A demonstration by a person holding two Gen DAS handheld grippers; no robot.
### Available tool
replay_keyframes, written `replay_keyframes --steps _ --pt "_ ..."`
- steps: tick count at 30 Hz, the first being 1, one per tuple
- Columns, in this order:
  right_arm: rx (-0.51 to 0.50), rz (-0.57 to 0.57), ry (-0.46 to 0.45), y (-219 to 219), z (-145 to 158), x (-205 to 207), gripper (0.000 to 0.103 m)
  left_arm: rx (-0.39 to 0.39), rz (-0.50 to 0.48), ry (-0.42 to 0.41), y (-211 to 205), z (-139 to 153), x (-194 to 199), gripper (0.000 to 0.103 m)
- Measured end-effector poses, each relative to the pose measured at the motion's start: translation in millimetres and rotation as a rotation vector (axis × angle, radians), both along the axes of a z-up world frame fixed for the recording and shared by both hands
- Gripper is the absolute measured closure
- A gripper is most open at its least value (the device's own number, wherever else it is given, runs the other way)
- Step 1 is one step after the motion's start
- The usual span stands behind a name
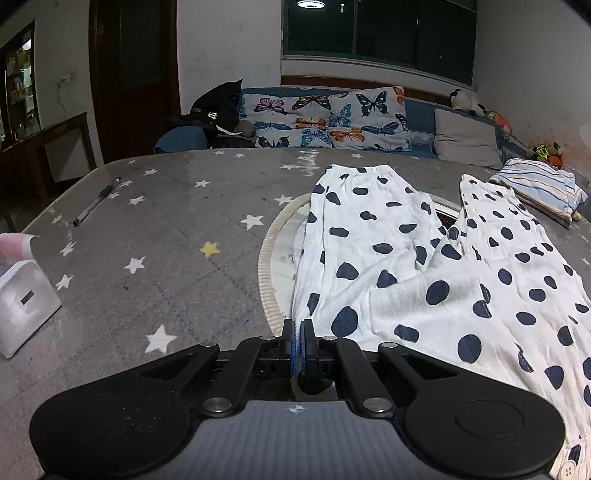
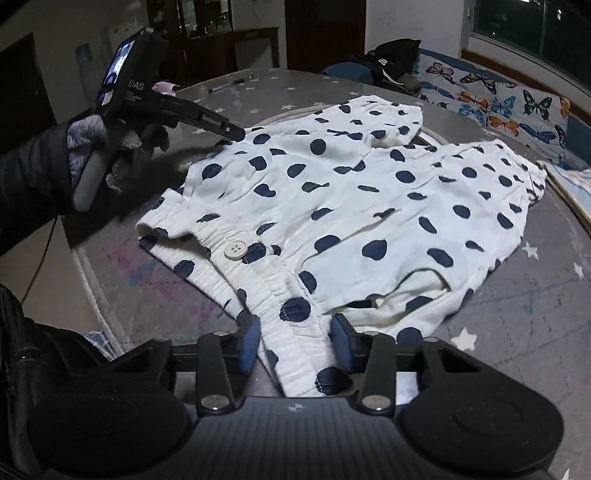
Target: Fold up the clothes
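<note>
Dim ceiling-lamp (image 1: 311,3) light, fisheye-bent edges (corners vignetted).

home: butterfly-print pillow (image 1: 325,120), sofa (image 1: 421,118)

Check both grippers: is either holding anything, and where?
Left gripper is shut on the left side edge of the white, navy-spotted cotton shorts. Right gripper straddles their elastic waistband, jaws open.

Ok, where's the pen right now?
The pen lies on the star-print table cover, far left in the left wrist view, well apart from the polka-dot shorts; the right wrist view shows it beyond them.
</note>
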State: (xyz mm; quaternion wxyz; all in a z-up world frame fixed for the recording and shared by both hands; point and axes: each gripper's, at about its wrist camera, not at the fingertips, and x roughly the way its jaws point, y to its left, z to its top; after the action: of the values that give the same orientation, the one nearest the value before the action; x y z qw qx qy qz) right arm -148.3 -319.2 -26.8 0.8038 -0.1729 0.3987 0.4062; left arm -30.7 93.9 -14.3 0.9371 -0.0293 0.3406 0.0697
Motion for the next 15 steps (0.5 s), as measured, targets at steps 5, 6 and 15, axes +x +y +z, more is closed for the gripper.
replay_keyframes --steps 5,6,15 --pt "0.015 0.035 0.052 -10.1 3.1 -3.8 0.072 -0.019 0.002 0.013 2.9 2.6 -14.7 0.1" --pt "0.014 0.048 0.065 -11.3 3.6 -5.9 0.072 -0.02 -0.001 0.017 3.1 3.6 -18.5 0.1" --pt "0.059 0.083 0.165 -35.2 27.2 8.7 0.063 -0.041 -0.041 0.055 11.5 11.0 -39.8 0.095"
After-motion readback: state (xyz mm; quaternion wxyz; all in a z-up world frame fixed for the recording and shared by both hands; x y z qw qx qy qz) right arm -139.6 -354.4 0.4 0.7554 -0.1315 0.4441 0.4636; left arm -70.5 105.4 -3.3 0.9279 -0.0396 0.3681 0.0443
